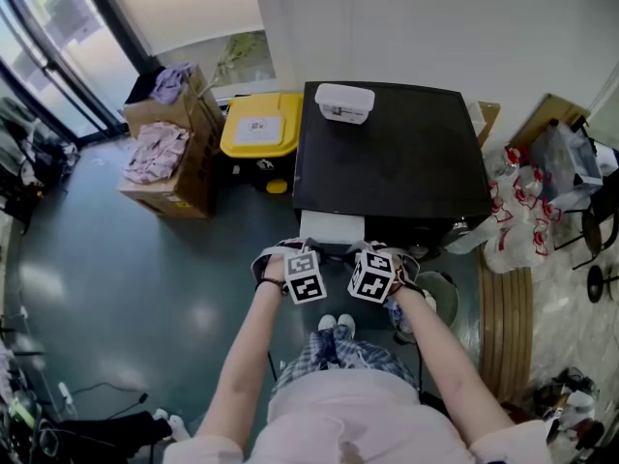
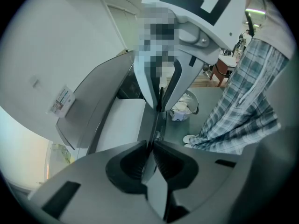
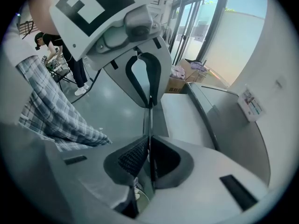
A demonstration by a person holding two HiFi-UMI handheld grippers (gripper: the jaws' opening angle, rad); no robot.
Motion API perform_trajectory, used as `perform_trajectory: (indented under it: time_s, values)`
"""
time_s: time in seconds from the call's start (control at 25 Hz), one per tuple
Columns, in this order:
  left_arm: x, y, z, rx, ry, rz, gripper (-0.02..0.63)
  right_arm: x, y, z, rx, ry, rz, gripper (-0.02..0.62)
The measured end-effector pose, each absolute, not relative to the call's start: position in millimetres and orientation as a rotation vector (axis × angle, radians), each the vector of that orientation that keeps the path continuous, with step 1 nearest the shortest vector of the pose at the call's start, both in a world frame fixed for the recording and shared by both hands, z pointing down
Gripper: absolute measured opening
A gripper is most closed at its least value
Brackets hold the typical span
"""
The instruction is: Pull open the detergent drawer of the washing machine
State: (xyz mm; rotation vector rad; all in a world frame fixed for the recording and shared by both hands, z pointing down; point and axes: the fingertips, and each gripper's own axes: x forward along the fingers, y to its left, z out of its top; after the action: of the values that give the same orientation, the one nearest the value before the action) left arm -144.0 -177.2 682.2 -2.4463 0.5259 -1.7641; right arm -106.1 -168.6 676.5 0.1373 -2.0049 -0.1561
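Pinching the thin front edge of the detergent drawer (image 1: 331,226) with the left gripper (image 2: 152,147), jaws pressed tight on it. Doing the same with the right gripper (image 3: 149,143), just beside and facing the other way, jaws squeezed on that same edge. Sticking out white and flat from the front of the washing machine (image 1: 387,153), at the left end in the head view, so probably partly open already.

To do this bit well:
- Hold both squeezes firm to stop any slipping.
- Pull straight back toward the legs, both hands together, at the same speed.
- No twisting and no pushing down, or might jam.
- Go slow near the end and stop at the end of the slide.
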Motion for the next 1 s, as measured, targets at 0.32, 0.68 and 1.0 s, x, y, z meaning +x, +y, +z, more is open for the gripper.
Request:
perform_trajectory:
  time_s: [0.32, 0.68, 1.0]
  values:
    - [-141, -160, 680, -2.484, 0.499, -1.768, 0.063, -103, -151, 676, 0.105, -2.015, -0.130, 0.048]
    - [-142, -148, 681, -2.516, 0.465, -1.766, 0.063, -105, -140, 676, 0.076, -2.022, -0.093, 0.046]
    - [-142, -133, 681, -2.526, 0.409, -1.776, 0.061, -104, -127, 677, 0.044, -2.024, -0.069, 0.044]
